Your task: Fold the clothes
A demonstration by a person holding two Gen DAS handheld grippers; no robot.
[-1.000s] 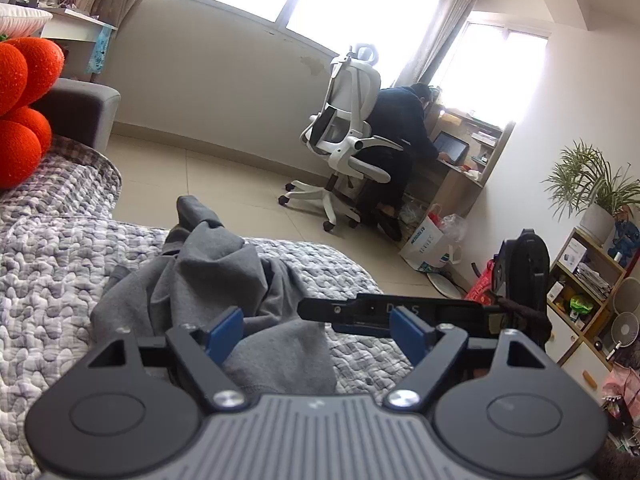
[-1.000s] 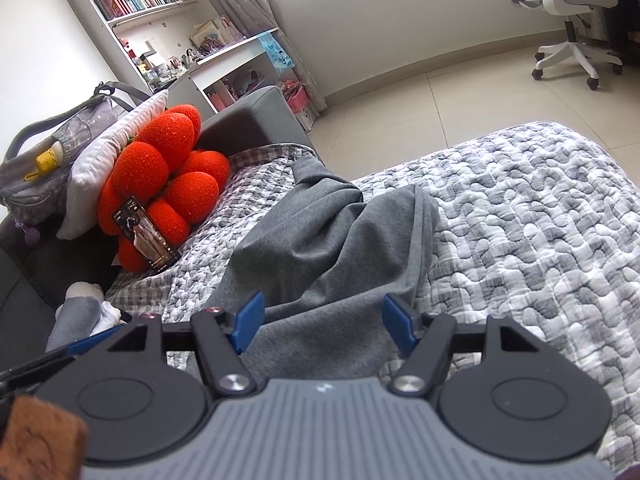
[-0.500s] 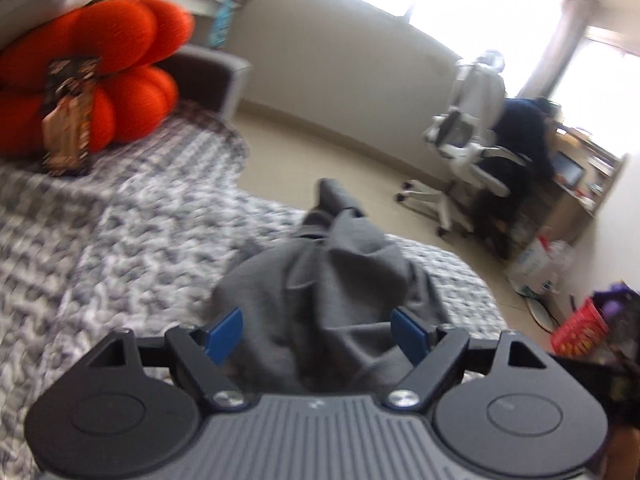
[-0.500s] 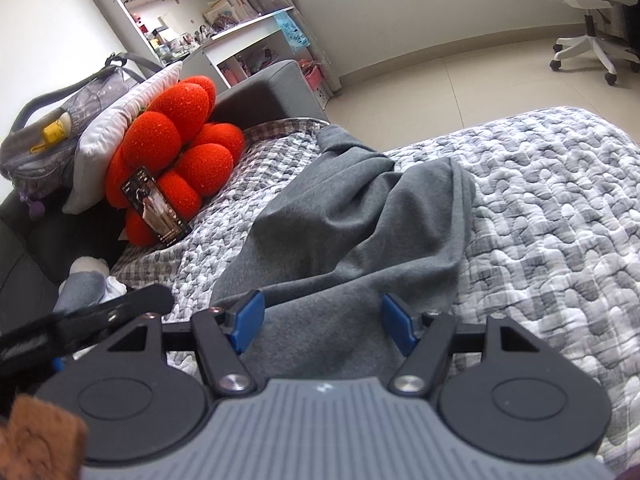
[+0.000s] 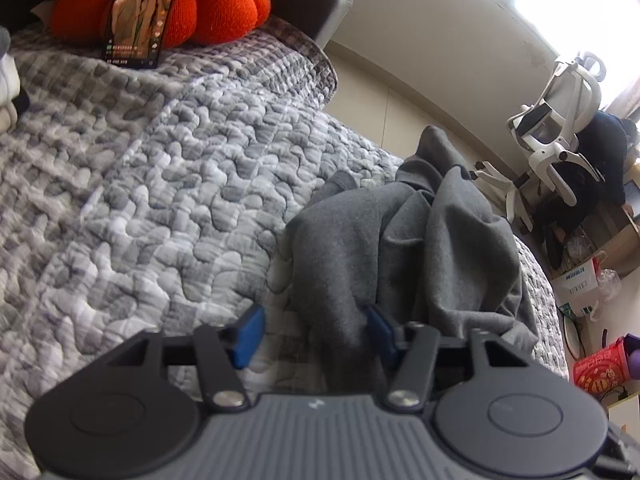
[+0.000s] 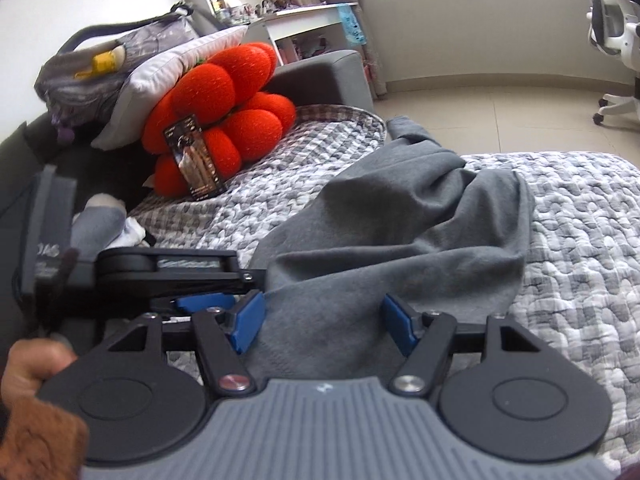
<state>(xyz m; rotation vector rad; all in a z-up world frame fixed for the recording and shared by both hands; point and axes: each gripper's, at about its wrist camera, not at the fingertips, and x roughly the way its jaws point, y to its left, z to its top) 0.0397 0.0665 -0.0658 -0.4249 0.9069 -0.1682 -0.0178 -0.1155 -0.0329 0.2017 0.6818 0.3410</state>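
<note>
A crumpled grey garment [image 5: 404, 248] lies on the quilted grey bedspread [image 5: 160, 184]. My left gripper [image 5: 314, 332] points down at the garment's near edge. Its jaws are closing, with a fold of cloth against the right pad and the left pad [image 5: 250, 334] still clear over the quilt. In the right wrist view the garment [image 6: 400, 224] spreads forward from my right gripper [image 6: 323, 326], which is open with the near hem lying between its blue pads. The left gripper's black fingers [image 6: 180, 266] reach in from the left at the hem, held by a hand [image 6: 28, 364].
An orange plush cushion [image 6: 224, 108] with a phone [image 6: 196, 158] leaning on it sits at the bed's head, under a pillow and a bag [image 6: 100, 68]. Rolled socks [image 6: 100, 224] lie nearby. A person sits at a white office chair [image 5: 560, 120] beyond the bed's far edge.
My left gripper tipped down and swung over the garment's near edge, and its pads came closer together. The right gripper slid sideways along the hem, so the left gripper now shows beside it.
</note>
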